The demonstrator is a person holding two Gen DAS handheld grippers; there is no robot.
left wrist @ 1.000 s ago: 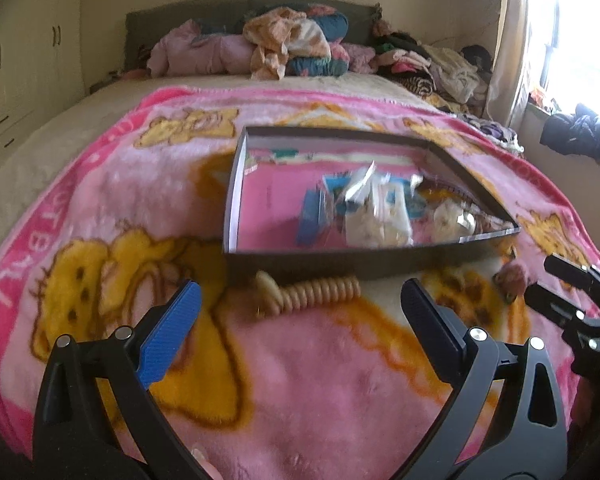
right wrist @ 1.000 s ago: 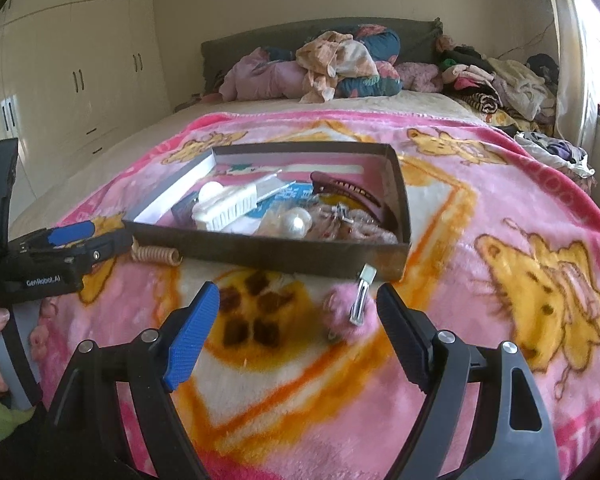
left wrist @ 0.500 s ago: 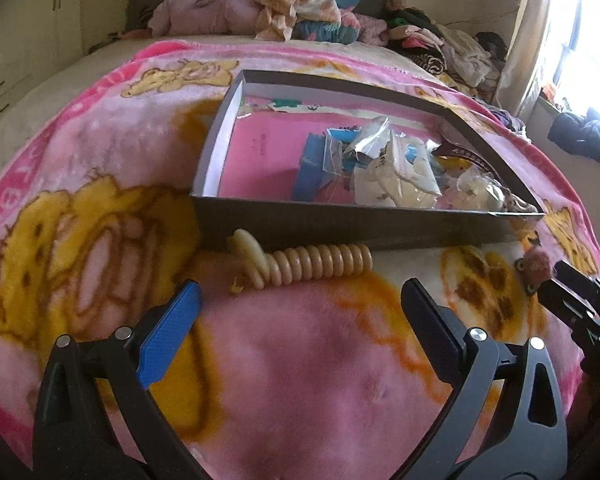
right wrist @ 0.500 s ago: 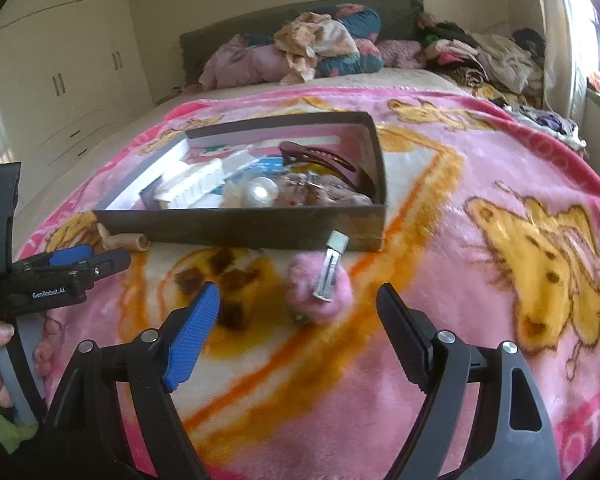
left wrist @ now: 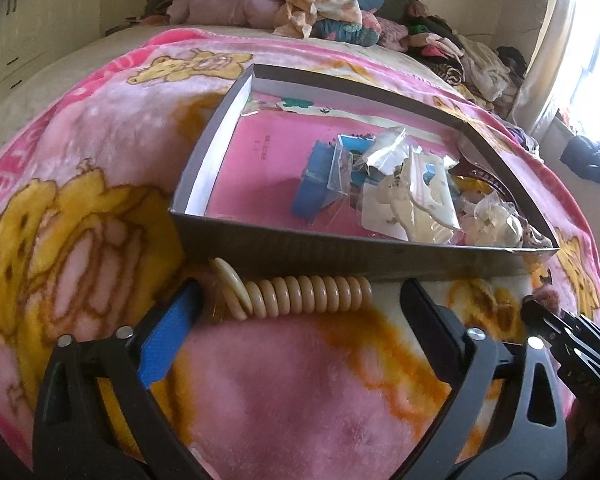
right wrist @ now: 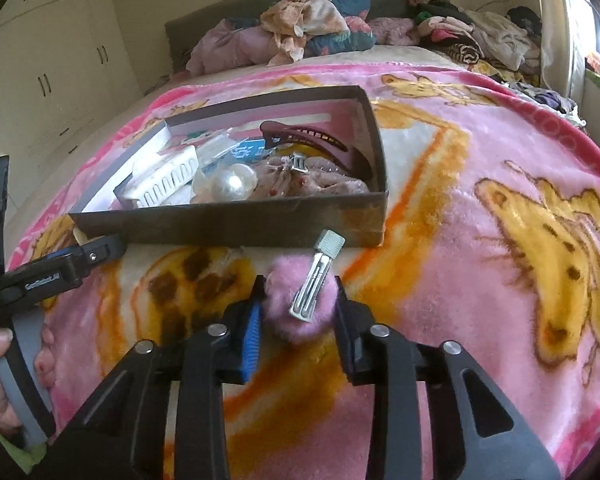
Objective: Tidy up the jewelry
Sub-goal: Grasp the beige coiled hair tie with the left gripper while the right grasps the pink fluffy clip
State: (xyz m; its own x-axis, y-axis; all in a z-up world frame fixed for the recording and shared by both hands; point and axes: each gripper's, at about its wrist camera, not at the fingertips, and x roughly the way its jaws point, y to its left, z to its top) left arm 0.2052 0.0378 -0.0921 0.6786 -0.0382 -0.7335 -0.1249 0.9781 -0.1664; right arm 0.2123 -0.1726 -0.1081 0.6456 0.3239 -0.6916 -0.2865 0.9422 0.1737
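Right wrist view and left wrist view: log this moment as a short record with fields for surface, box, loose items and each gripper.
surface: pink cartoon blanket on a bed
box: shallow dark box, open, holding a claw clip, a pearl ball and small plastic bags
loose items: cream coil hair tie against the box's front wall; pink pom-pom clip in front of the box
left gripper: open, straddling the coil hair tie
right gripper: shut on the pom-pom clip

Pink pompom clip [right wrist: 300,304], cream spiral band [left wrist: 300,294], pink-and-yellow blanket [left wrist: 300,392].
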